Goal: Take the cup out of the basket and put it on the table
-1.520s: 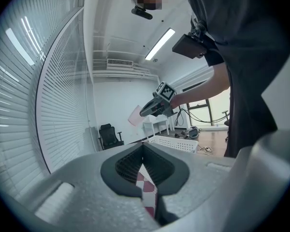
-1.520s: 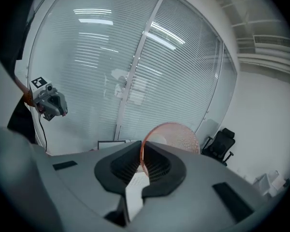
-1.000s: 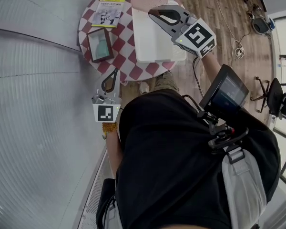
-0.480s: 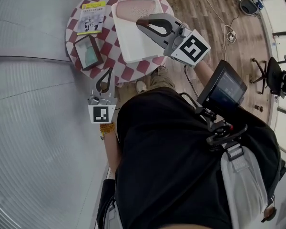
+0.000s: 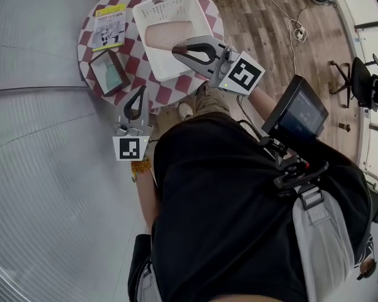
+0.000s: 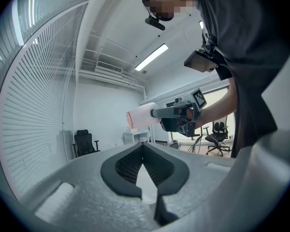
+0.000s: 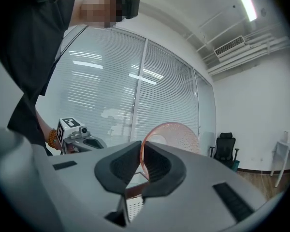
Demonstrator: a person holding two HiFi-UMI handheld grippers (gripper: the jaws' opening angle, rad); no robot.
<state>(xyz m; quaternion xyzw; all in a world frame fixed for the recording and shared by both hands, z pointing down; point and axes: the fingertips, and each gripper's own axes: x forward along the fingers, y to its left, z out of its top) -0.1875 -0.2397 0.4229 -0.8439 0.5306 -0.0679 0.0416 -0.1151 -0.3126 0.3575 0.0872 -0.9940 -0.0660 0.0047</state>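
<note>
Because the right gripper (image 5: 176,49) is clamped on the rim of the pink cup (image 5: 167,36), the cup hangs sideways over the basket (image 5: 160,0), apparently lifted clear for the table (image 5: 167,93), while the left gripper (image 5: 140,91), closed and empty, waits beside the basket.

right gripper (image 7: 140,149) jaws pinched on the pink cup (image 7: 176,135) rim, cup side-on, left gripper (image 7: 94,142) off left, blinds (image 7: 111,91) behind.

At the grey right gripper's (image 5: 175,48) tips the cup (image 5: 166,36) is pale speckled pink, the basket (image 5: 196,10) beneath white, the table (image 5: 167,95) red-and-white checked, the booklet (image 5: 110,25) beyond yellow-topped.
</note>
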